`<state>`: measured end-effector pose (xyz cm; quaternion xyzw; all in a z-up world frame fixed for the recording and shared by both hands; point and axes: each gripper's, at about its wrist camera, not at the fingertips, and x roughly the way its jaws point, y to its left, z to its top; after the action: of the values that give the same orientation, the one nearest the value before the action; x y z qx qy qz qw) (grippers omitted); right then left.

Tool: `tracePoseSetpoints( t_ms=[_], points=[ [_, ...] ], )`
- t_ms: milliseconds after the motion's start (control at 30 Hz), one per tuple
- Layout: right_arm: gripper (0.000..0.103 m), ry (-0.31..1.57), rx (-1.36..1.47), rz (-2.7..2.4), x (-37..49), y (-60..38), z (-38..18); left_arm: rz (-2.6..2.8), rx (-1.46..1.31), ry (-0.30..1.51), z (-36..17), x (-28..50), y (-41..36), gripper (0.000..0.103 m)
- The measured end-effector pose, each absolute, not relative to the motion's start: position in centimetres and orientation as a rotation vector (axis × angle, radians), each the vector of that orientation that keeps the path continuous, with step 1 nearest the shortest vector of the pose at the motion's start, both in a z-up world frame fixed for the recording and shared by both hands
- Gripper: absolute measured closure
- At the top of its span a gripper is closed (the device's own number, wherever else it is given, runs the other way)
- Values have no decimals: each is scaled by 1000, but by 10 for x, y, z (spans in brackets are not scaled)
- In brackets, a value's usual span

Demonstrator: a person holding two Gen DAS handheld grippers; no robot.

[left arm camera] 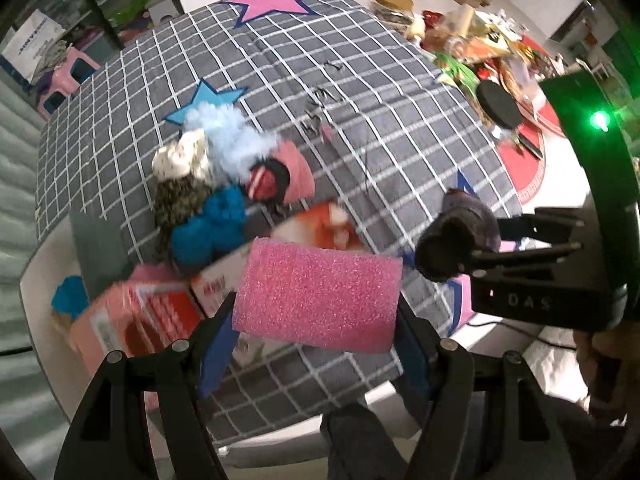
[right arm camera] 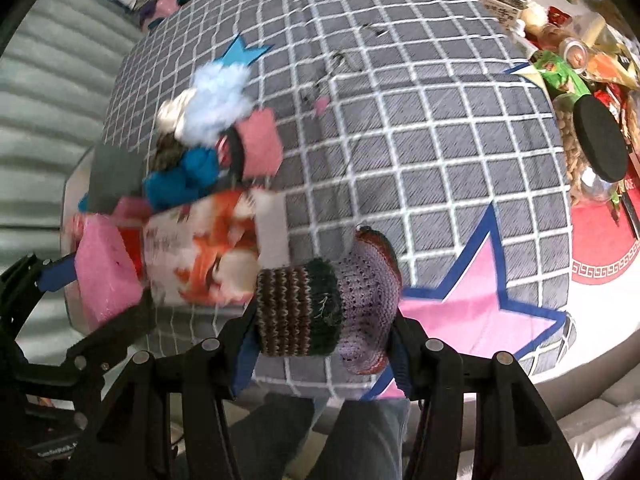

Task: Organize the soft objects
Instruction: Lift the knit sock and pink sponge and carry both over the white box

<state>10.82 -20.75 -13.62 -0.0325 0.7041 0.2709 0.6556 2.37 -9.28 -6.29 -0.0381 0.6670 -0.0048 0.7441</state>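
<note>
left gripper (left arm camera: 316, 312): jaws pinching the pink sponge (left arm camera: 318, 296), held up over the near-left edge of the blanket (left arm camera: 400, 140)

pile (left arm camera: 224, 184): fluffy and knitted bits bunched at the left, box (right arm camera: 208, 248) just near of it

step: looks like both carrying stuff to the pile; next is a gentle drop beside it

right gripper (right arm camera: 320, 320): jaws squeezing a knitted sock (right arm camera: 320, 304), near middle

desk (left arm camera: 568, 184): white, snack clutter far right
</note>
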Motion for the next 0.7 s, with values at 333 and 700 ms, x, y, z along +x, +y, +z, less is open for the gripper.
tracePoseSetpoints(
  t_ms=[333,700],
  points=[
    [47,1618,-193,712,67,-169,-127,10,-88,1458,-56,-26,-84,29],
    [47,1578,-342,854,35,-113,-106,157,-187,1416,-39,-70,-37,29]
  ],
)
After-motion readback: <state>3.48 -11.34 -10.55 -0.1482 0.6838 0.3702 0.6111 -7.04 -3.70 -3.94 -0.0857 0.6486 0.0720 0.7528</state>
